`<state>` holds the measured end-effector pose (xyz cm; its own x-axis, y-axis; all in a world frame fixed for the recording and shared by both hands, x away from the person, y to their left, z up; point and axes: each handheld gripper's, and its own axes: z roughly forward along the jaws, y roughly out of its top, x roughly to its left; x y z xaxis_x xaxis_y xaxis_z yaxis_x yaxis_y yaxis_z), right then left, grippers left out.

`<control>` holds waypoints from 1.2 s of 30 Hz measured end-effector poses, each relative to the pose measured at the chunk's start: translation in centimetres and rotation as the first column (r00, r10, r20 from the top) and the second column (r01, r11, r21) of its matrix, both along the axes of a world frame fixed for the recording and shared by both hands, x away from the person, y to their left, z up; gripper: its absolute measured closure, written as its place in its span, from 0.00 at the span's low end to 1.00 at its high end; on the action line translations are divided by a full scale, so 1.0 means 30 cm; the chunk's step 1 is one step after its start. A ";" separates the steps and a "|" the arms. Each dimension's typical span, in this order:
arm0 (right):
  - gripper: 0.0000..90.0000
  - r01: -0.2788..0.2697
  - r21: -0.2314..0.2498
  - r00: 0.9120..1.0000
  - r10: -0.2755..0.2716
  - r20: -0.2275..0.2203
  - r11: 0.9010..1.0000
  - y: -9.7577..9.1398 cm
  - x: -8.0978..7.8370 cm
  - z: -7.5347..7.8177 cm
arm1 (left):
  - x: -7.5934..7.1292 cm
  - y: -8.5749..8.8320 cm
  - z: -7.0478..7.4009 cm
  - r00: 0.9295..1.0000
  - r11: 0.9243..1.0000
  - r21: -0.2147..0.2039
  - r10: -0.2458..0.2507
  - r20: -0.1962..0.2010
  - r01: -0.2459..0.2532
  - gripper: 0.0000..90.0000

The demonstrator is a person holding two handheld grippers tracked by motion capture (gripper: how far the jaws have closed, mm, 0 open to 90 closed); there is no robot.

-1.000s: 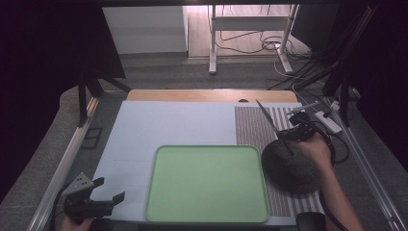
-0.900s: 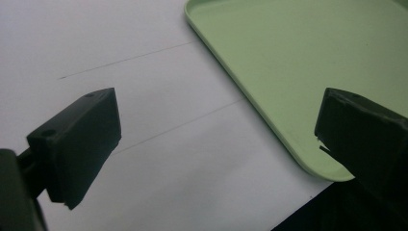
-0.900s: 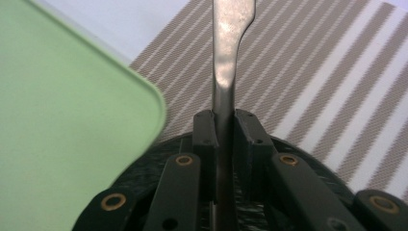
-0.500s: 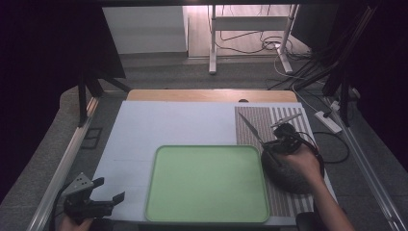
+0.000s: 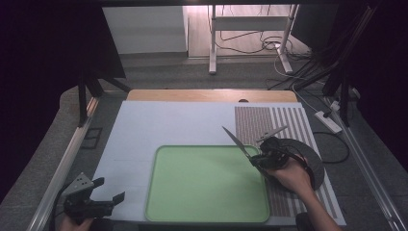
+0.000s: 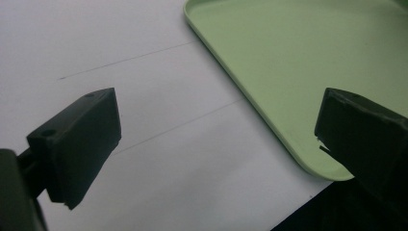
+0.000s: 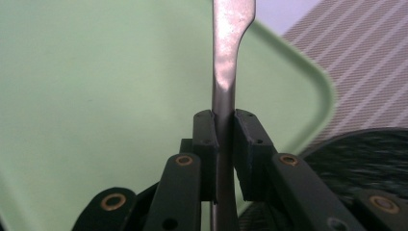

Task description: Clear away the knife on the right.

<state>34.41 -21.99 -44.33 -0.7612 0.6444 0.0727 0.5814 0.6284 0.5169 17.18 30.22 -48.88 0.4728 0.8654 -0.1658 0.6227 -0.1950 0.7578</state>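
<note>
1. High view: right gripper (image 5: 263,159) has swung its metal utensil (image 5: 236,141) from the striped mat (image 5: 269,120) over the green tray (image 5: 207,185), likely to set it down; left gripper (image 5: 96,202) unmoved
2. Left gripper view: jaws spread, empty, beside the tray
3. Right gripper view: jaws pinch the utensil's handle (image 7: 225,96)

Left gripper (image 5: 107,197): low at the near-left corner, black jaws spread wide, nothing between them, held in the left hand (image 5: 72,224). Right gripper (image 5: 262,159): jaws clamped tight (pads flush both sides) on a flat metal handle (image 7: 225,77), right hand (image 5: 290,176) behind it, forearm angling in from bottom right.
</note>
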 end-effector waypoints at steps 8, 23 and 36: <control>0.89 -0.052 -0.015 0.998 0.051 -0.034 0.999 0.073 -0.086 -0.026 | 0.001 -0.002 0.000 1.000 1.000 0.004 -0.003 0.000 0.003 0.03; 0.88 -0.091 -0.133 0.992 0.078 -0.099 0.987 0.145 -0.099 -0.167 | 0.002 -0.006 0.000 1.000 1.000 0.011 -0.010 0.000 0.010 0.03; 1.00 -0.251 -0.047 0.967 0.249 -0.046 0.967 0.265 -0.023 -0.126 | 0.006 -0.005 -0.001 1.000 1.000 0.012 -0.009 -0.008 0.009 0.03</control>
<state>33.73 -14.04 -48.11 -0.8958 0.4376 0.0774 0.4215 0.7817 0.4597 17.34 30.06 -48.91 0.4792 0.8631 -0.1596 0.6272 -0.2095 0.7501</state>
